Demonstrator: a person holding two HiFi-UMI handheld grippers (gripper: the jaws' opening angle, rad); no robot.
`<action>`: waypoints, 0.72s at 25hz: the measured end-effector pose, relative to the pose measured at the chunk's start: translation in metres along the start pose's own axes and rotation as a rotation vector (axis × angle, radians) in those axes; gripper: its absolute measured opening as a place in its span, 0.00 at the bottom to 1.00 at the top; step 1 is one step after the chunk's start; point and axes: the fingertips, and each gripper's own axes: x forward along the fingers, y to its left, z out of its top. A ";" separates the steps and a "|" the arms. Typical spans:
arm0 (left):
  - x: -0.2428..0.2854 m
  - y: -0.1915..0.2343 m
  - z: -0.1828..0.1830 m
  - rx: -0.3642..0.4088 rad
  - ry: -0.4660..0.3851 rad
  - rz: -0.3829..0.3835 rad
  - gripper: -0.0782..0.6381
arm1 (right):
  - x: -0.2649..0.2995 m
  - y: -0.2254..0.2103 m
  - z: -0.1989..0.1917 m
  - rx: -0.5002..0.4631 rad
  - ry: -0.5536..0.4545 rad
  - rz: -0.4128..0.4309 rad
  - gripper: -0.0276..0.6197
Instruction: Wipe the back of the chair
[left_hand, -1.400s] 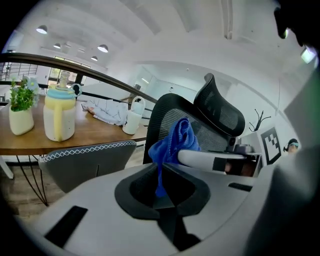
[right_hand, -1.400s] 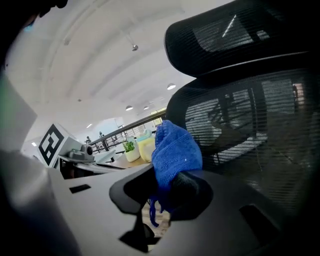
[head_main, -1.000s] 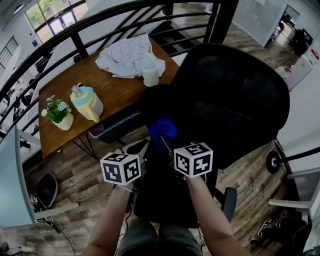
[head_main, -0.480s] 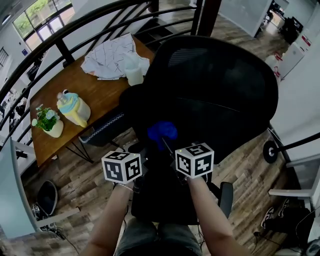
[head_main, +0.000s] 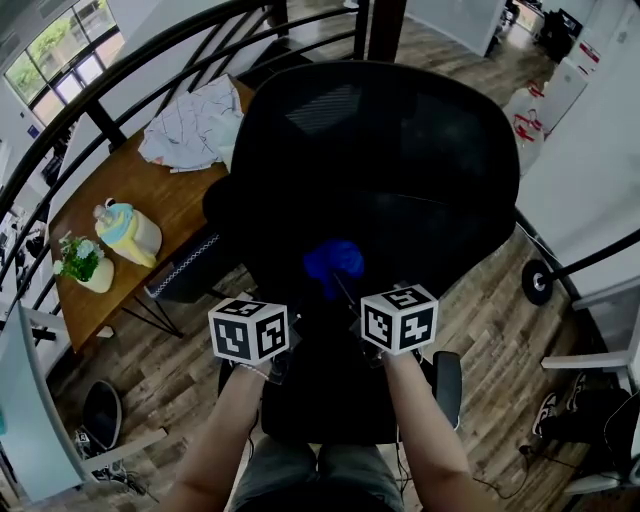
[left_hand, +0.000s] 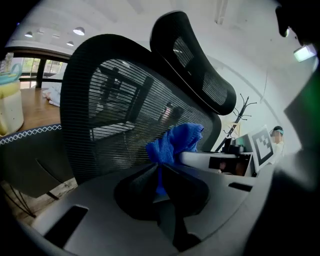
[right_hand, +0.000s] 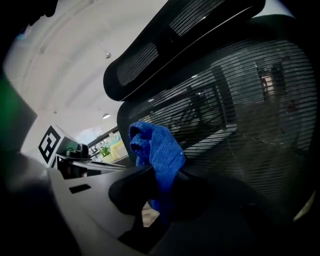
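Observation:
The black office chair (head_main: 400, 150) stands straight ahead, its mesh back (left_hand: 115, 115) and headrest (right_hand: 165, 45) filling both gripper views. A bunched blue cloth (head_main: 335, 262) is held up just in front of the lower part of the back. My right gripper (head_main: 340, 288) is shut on the cloth (right_hand: 157, 150). My left gripper (head_main: 300, 300) comes in from the left to the same cloth (left_hand: 175, 145), and a blue strip runs down between its closed jaws. I cannot tell whether the cloth touches the mesh.
A wooden table (head_main: 175, 205) at the left holds a patterned cloth (head_main: 195, 130), a pastel jug (head_main: 125, 232) and a small potted plant (head_main: 82, 262). A black railing (head_main: 130, 70) curves behind it. A chair caster (head_main: 537, 282) and wood floor lie at the right.
The view has moved forward over the chair, so the back fills more of the head view and the table has slid left. Both grippers and the cloth kept their pose together.

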 end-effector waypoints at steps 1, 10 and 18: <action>0.003 -0.005 -0.001 0.009 0.008 -0.009 0.16 | -0.005 -0.005 0.000 0.007 -0.005 -0.011 0.18; 0.036 -0.049 0.000 0.079 0.053 -0.082 0.16 | -0.052 -0.054 0.000 0.060 -0.052 -0.121 0.18; 0.062 -0.095 0.003 0.153 0.082 -0.167 0.16 | -0.096 -0.098 -0.001 0.098 -0.081 -0.225 0.18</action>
